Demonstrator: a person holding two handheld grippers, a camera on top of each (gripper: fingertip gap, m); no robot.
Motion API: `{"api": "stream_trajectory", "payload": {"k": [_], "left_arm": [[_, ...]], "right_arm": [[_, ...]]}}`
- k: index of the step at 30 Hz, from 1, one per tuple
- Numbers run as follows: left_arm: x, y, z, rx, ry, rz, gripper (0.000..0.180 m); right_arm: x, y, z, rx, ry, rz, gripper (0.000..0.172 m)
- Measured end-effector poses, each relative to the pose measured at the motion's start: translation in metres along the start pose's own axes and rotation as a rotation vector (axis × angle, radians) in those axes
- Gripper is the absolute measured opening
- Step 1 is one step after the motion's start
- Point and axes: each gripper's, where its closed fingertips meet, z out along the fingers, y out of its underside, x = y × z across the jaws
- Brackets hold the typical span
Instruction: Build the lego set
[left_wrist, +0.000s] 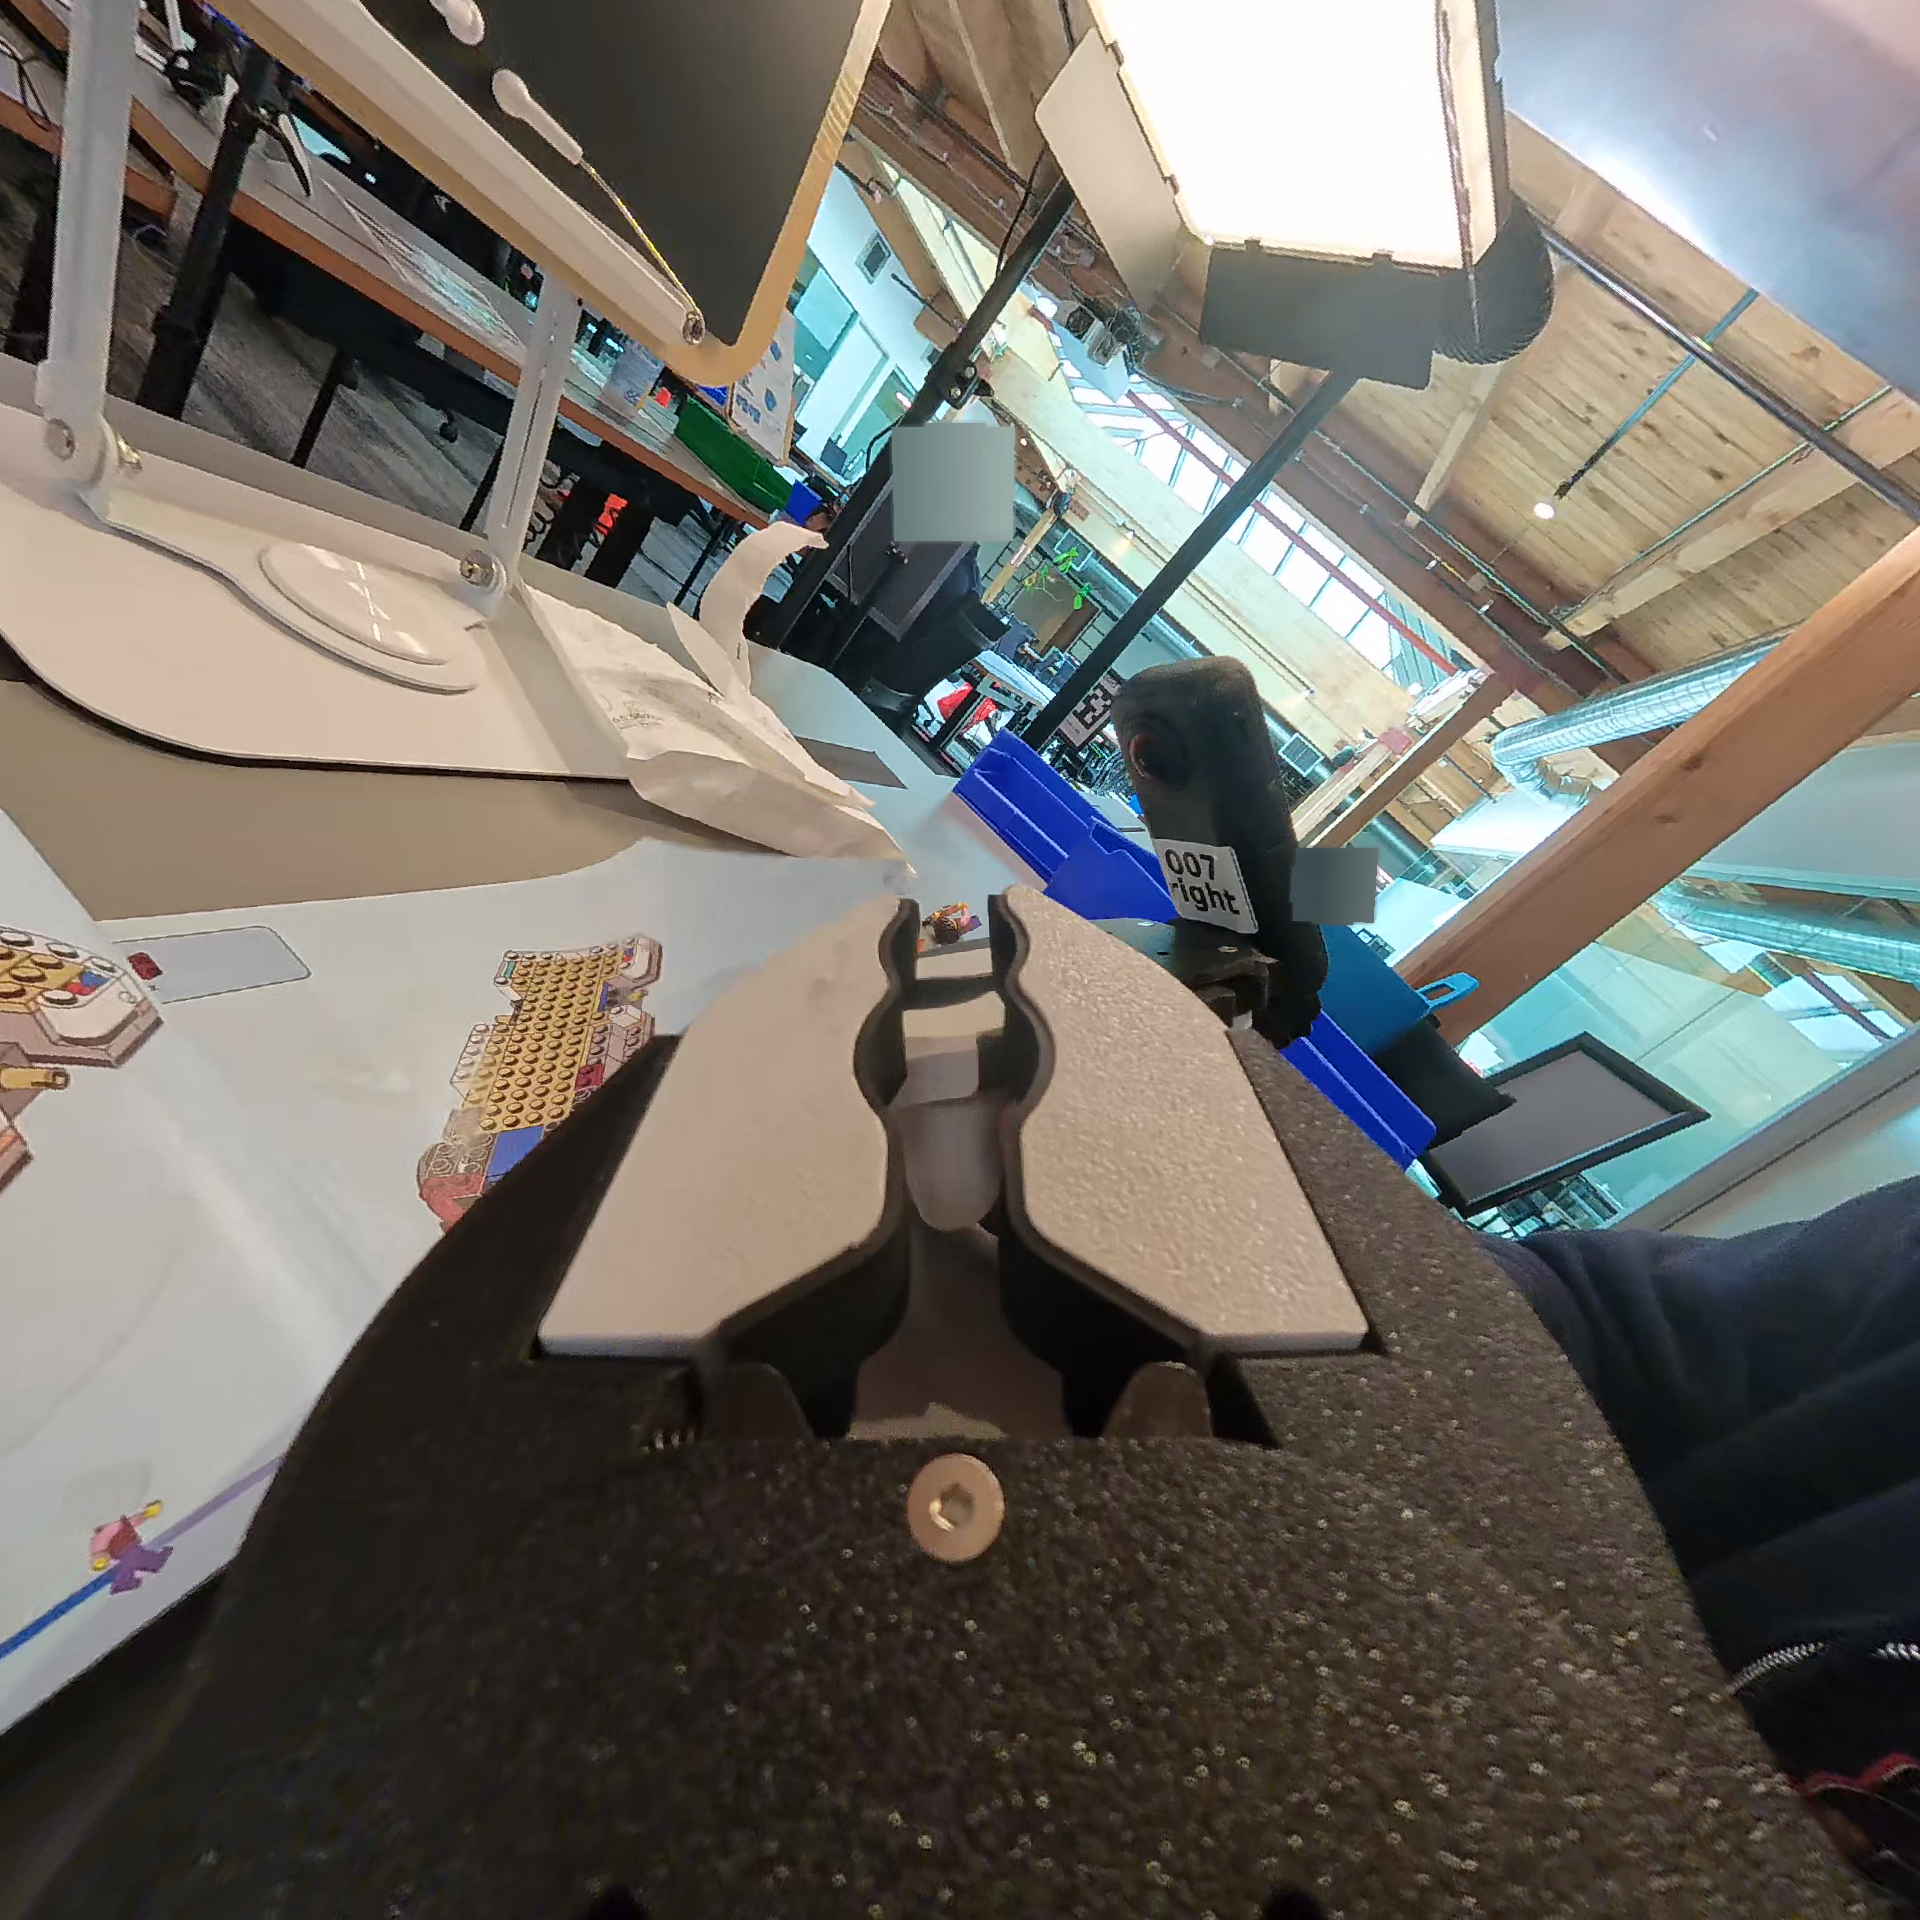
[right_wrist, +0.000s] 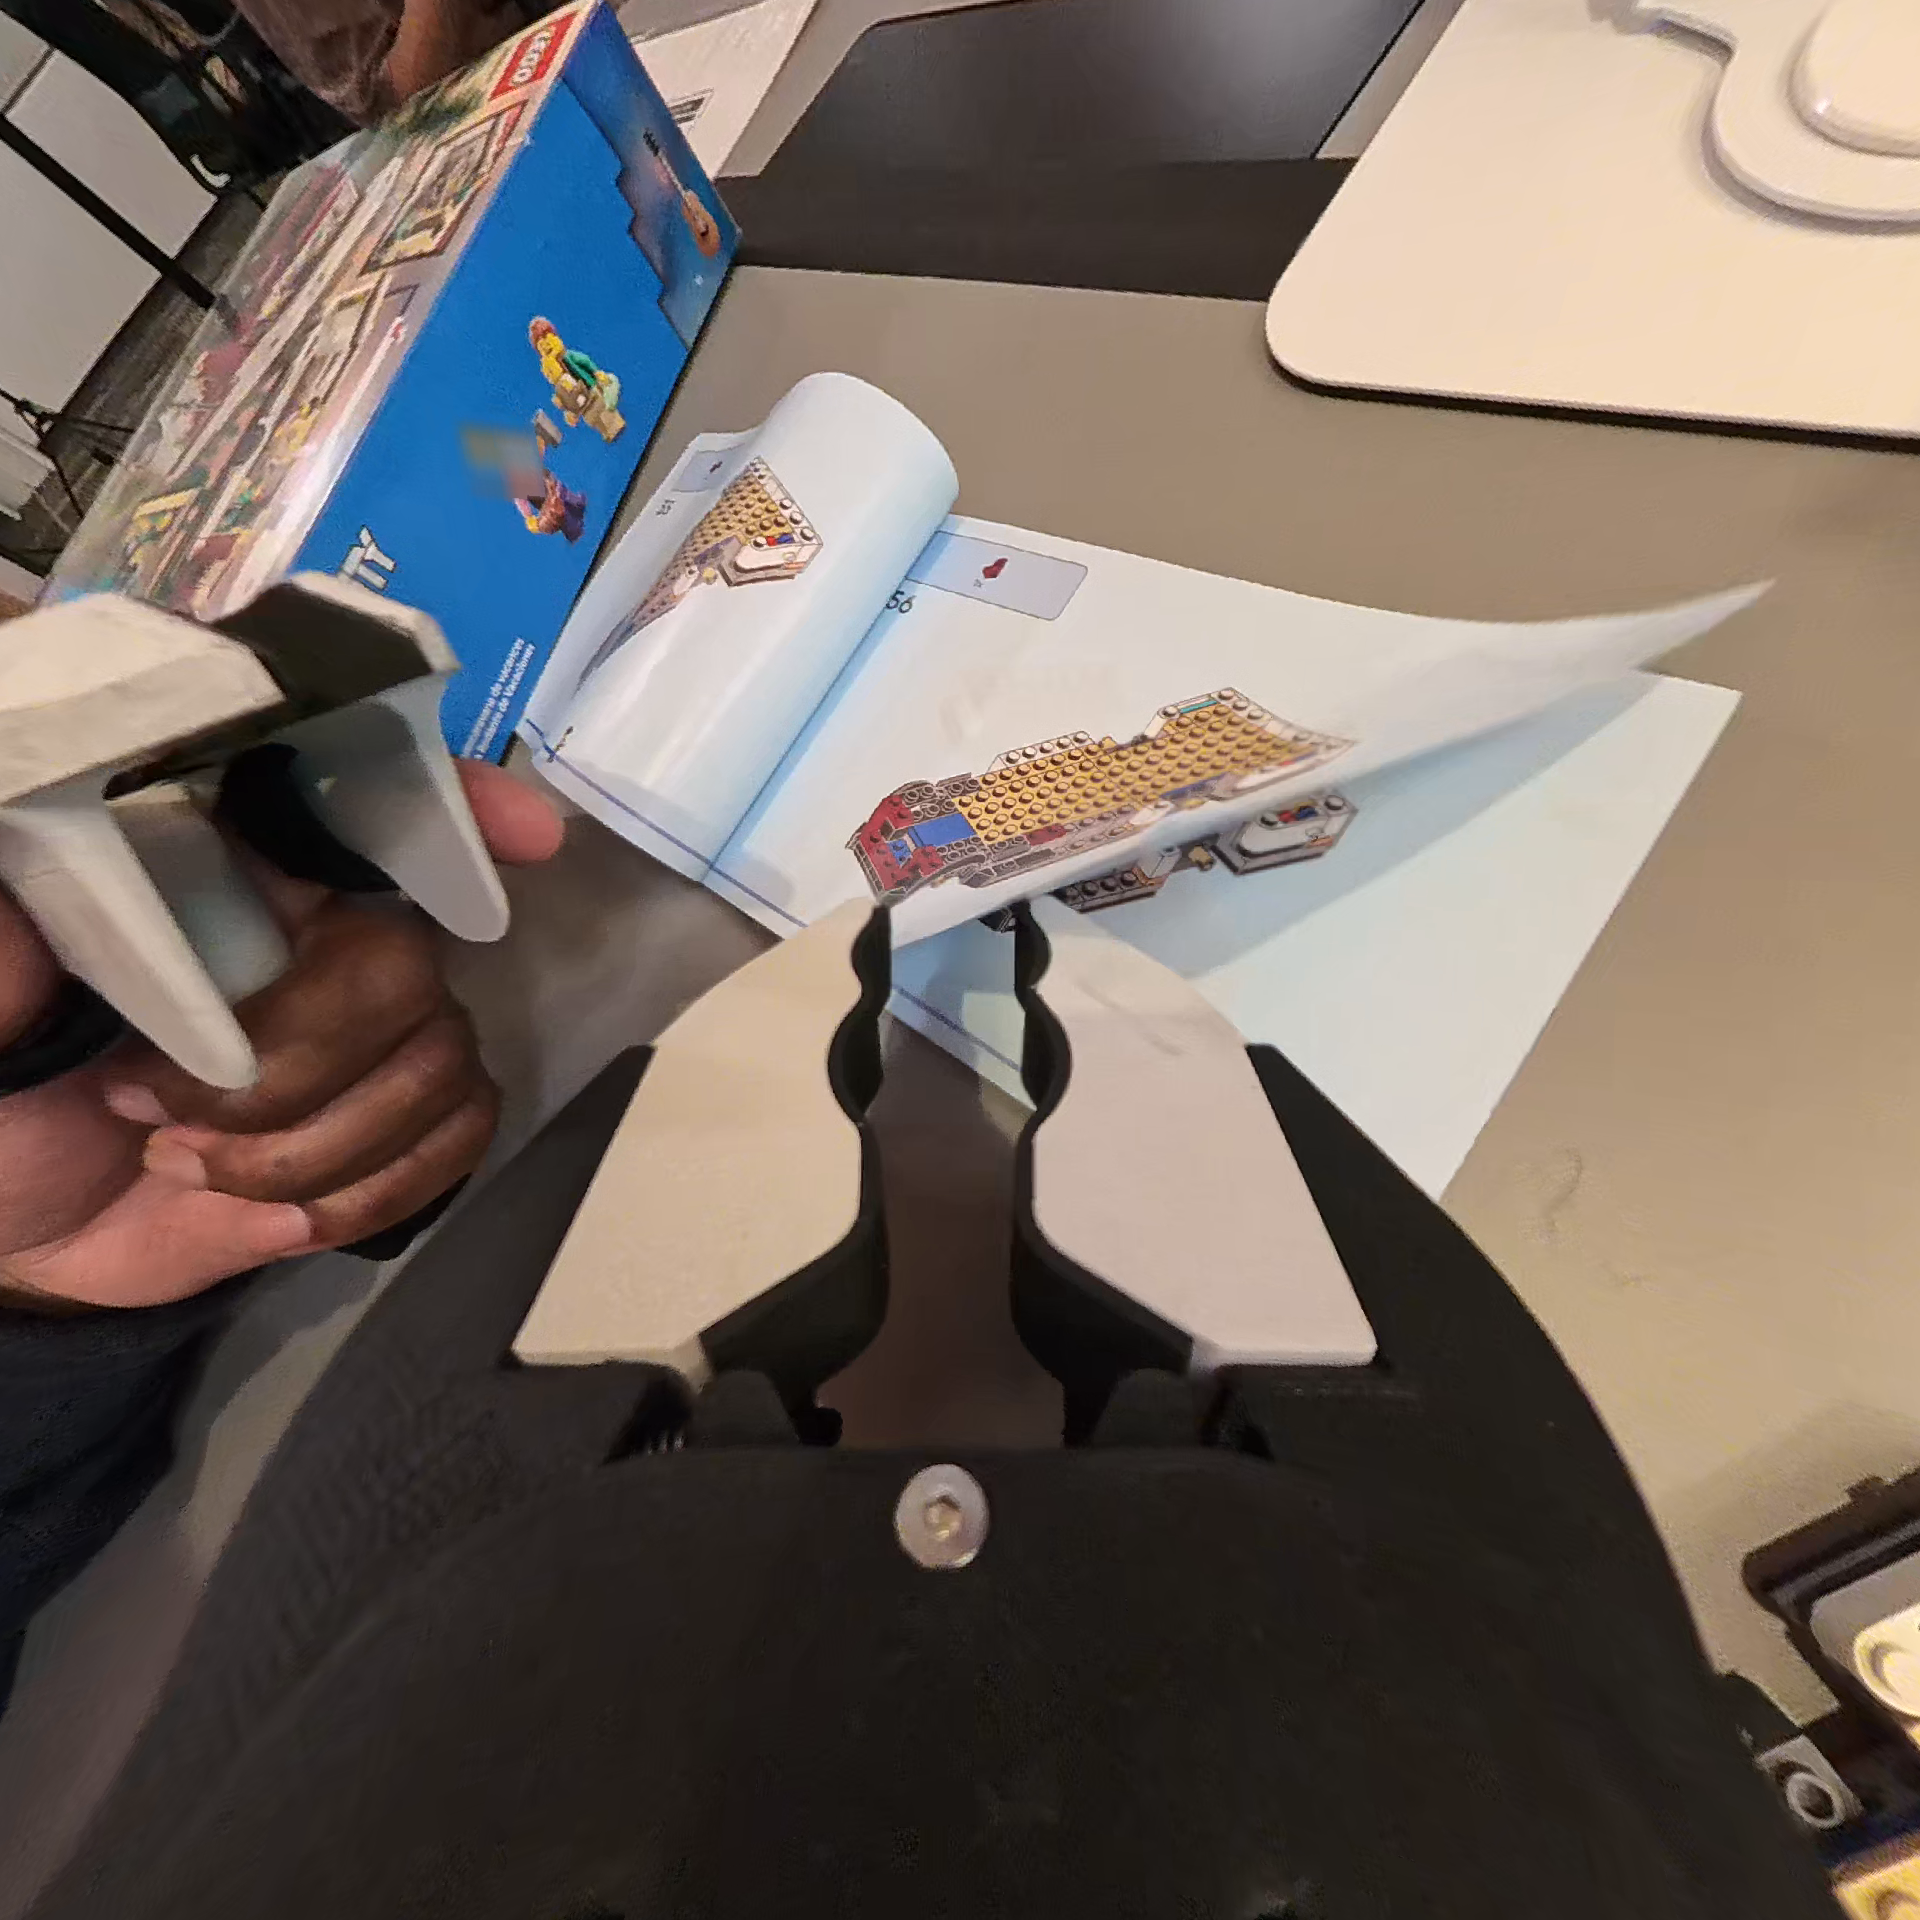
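Pale-blue instruction booklet (right_wrist: 1039, 665): open on grey worktop (right_wrist: 1662, 1143), one page (right_wrist: 1195, 707) lifted and curling. Right tool (right_wrist: 951, 920): fingers slightly apart at that page's lower edge; grip on it cannot be told. Left tool (left_wrist: 951, 914): narrowly parted, bare, held in a hand (right_wrist: 260, 1132) beside blue toy box (right_wrist: 499, 343).

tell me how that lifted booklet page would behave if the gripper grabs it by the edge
The lifted page already curves and hangs above the instruction booklet, so it is probably thin and floppy. It would likely bend rather than lift flat. The glossy sheen suggests it could slip between the right gripper pads, and tugging might tear it at the spine.
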Motion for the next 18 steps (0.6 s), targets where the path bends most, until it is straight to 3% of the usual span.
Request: {"api": "stream_trajectory", "payload": {"k": [12,18], "left_arm": [[-0.008,0.010,0.002,-0.072,-0.072,0.032,0.013],[-0.031,0.045,0.003,-0.373,-0.309,0.396,0.014]], "right_arm": [[0.009,0.006,-0.002,-0.023,0.053,0.045,0.007],[0.011,0.004,-0.003,-0.020,0.034,0.074,0.006]]}}
